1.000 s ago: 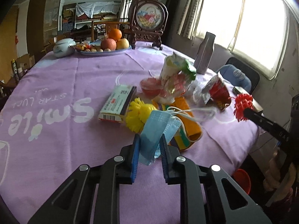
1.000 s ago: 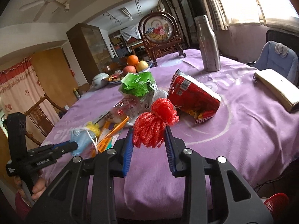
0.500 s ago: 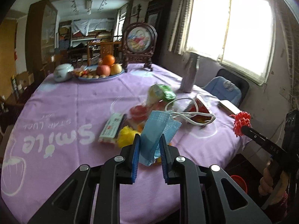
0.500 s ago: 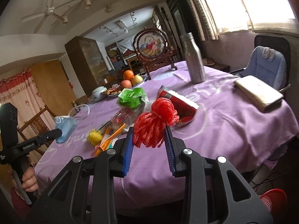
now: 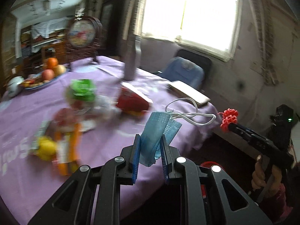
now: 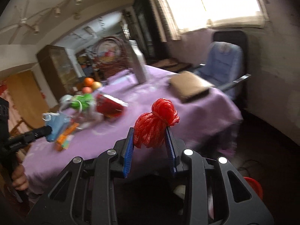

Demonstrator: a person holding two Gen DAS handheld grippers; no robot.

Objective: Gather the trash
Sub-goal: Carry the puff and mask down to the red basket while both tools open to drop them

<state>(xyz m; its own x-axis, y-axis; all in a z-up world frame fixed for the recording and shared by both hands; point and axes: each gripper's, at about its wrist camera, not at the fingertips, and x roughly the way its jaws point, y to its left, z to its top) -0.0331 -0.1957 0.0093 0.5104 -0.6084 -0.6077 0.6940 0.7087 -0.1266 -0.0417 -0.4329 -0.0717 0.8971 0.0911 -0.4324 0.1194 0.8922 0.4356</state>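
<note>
My left gripper [image 5: 149, 138] is shut on a blue face mask [image 5: 156, 129] whose white ear loops [image 5: 189, 112] hang to the right, held in the air off the table's near edge. My right gripper [image 6: 150, 132] is shut on a red mesh net ball [image 6: 156, 124], also held off the table edge. The right gripper with the red net [image 5: 229, 119] shows at the right of the left wrist view. The left gripper with the mask [image 6: 56, 126] shows at the left of the right wrist view. More trash lies on the purple tablecloth [image 5: 105, 131]: a red snack bag [image 5: 132, 101], a green wrapper [image 5: 82, 90], a yellow net [image 5: 45, 147].
A red bin [image 6: 252, 185] stands on the floor below the table edge, its rim also low in the left wrist view [image 5: 208, 164]. A steel bottle [image 5: 132, 60], a fruit plate [image 5: 45, 73], a book [image 5: 189, 92] and a blue chair [image 5: 184, 72] are around the table.
Both grippers have pulled back and swung right, away from the table towards its edge, still holding the mask and the red net. The views are now blurred by motion.
</note>
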